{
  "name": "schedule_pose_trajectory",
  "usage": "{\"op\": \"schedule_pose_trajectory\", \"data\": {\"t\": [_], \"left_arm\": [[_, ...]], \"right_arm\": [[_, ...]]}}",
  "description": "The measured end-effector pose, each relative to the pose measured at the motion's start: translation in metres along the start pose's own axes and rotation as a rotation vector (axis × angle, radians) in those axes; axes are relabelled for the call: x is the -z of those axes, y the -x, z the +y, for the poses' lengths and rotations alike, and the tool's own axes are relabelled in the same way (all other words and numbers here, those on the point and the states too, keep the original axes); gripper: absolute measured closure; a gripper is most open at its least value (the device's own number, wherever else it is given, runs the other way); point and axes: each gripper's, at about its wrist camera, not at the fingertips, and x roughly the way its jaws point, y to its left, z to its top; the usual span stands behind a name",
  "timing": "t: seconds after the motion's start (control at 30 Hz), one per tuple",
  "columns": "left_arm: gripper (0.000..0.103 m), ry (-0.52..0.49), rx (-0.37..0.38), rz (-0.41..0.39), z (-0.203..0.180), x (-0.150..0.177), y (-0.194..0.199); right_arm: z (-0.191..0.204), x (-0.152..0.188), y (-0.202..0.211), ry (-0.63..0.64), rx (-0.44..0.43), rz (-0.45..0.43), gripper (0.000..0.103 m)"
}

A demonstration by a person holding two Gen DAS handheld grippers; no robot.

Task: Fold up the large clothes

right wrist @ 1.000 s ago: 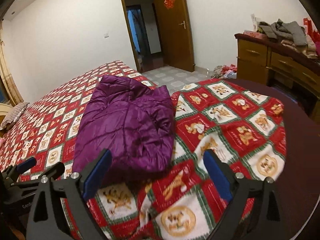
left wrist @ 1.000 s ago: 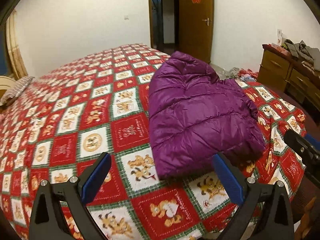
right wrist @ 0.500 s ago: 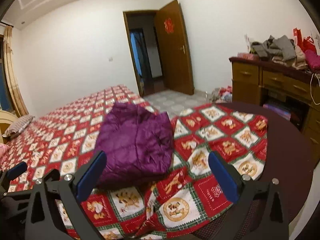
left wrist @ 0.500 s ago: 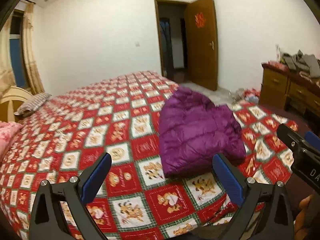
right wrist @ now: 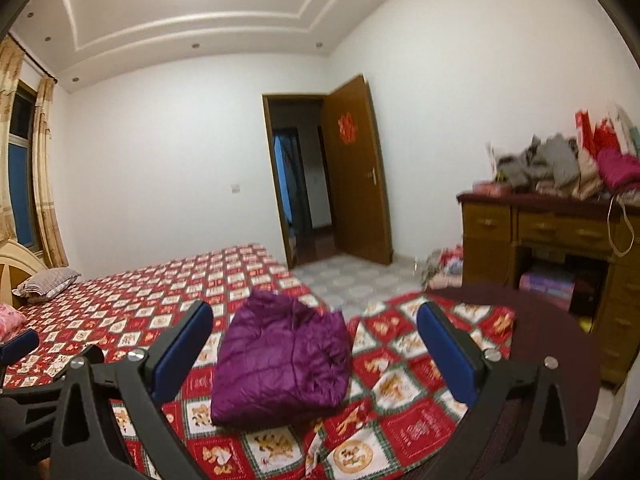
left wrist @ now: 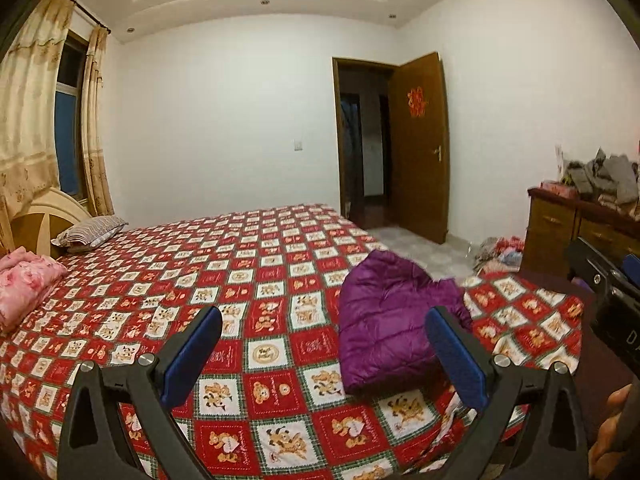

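Both grippers' jaws gape wide, empty, over 1 puffy quilted purple jacket [right wrist: 280, 356] folded on checkered bedspread [left wrist: 256, 280].

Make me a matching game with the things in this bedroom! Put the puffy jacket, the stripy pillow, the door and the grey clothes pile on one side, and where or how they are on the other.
Things:
1. purple jacket
2. striped pillow
3. door
4. grey clothes pile

Places or states:
A. swung open
B. on top of the wooden dresser
C. folded on the red patterned bedspread
D. by the headboard

Pairs: 1-C, 2-D, 3-A, 4-B
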Motion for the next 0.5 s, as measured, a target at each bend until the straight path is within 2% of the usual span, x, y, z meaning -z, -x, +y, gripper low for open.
{"op": "schedule_pose_trajectory", "data": {"t": [0.13,0.3,0.5], "left_arm": [[0.001,0.0,-0.006,-0.037,0.0,-0.007,0.012],[0.001,0.022,0.009,-0.075,0.006,-0.013,0.027],[0.001,0.004,0.001,-0.127,0.003,-0.018,0.042]], "right_arm": [[0.003,-0.008,0.011,0.026,0.02,-0.055,0.0],[0.004,-0.014,0.022,0.01,-0.008,-0.097,0.0],[0.003,-0.018,0.035,-0.007,-0.026,-0.151,0.0]]}}
